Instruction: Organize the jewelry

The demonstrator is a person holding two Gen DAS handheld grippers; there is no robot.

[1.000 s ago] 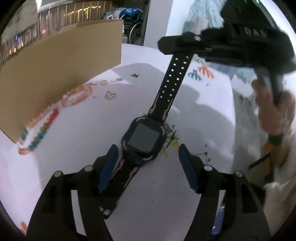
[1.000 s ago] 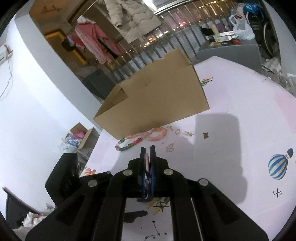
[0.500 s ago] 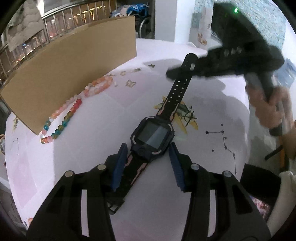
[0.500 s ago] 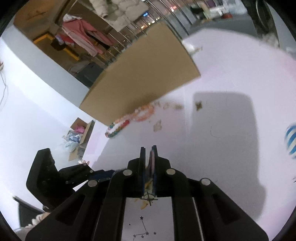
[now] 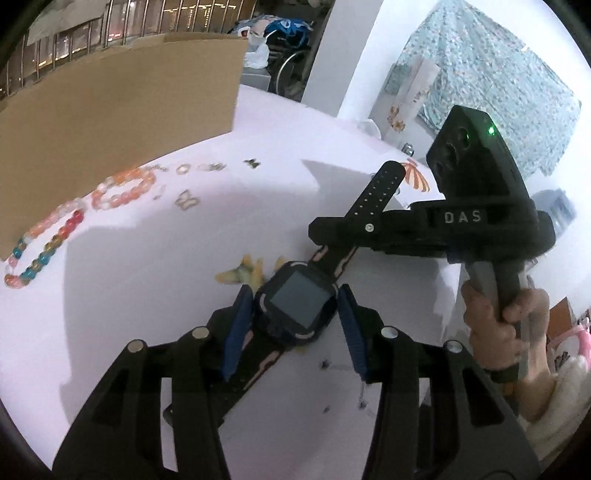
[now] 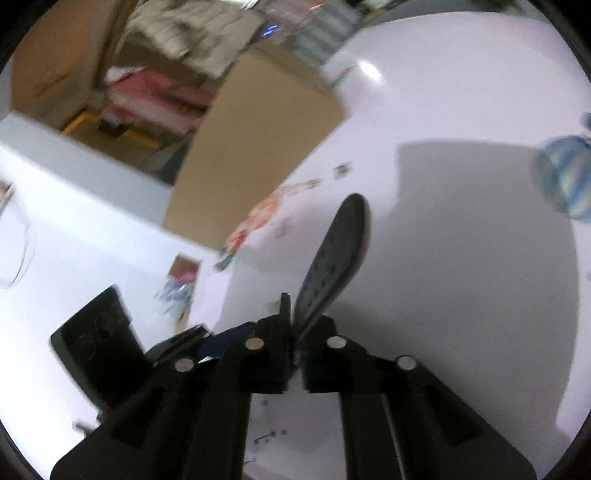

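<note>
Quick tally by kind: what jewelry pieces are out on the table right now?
Watch: 1
Bead bracelets: 2, multicolour and orange
Small charms or rings, including the butterfly: about 5; too small to be sure
Total: about 8

A white pillar point(image 5: 343, 51) rises behind the white table point(image 5: 155, 295), beside teal patterned fabric point(image 5: 491, 85) (railing point(image 5: 74, 33) at far left).

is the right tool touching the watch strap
Touching. In the right wrist view the right tool is shut on the watch strap, which sticks out past its tips. The left wrist view shows the same clamp on the strap.
</note>
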